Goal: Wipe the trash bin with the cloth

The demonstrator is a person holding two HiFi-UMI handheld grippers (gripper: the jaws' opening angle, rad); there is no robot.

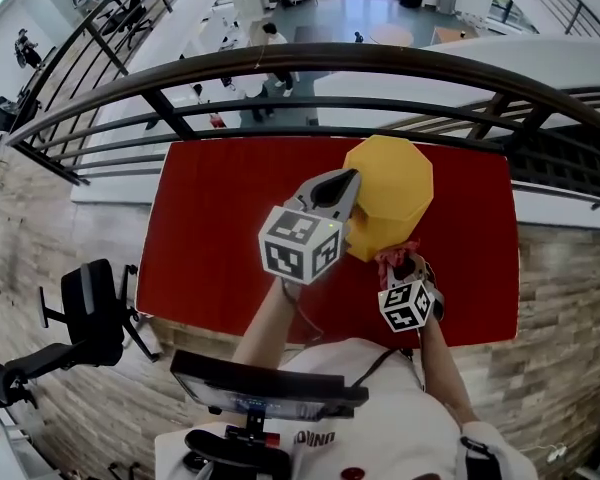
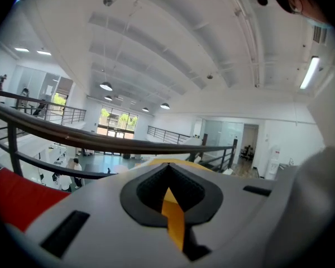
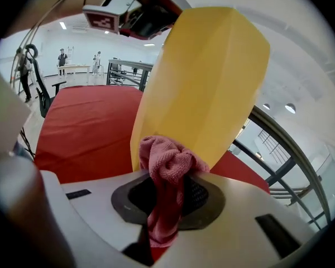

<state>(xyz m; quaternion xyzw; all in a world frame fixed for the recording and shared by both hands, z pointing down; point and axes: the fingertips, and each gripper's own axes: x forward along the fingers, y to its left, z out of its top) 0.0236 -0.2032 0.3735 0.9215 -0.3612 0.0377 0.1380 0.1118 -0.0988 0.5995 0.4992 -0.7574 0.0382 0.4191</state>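
Head view: high up, aimed steeply down on the red table and yellow trash bin, with the railing and the lower floor beyond. Left gripper view: rides the left gripper, tilted up over that same railing toward the ceiling, the bin only a yellow sliver at the jaws. Right gripper view: rides the right gripper, hard up against the bin's side, facing across the table; it shares the bin and table with the head view.
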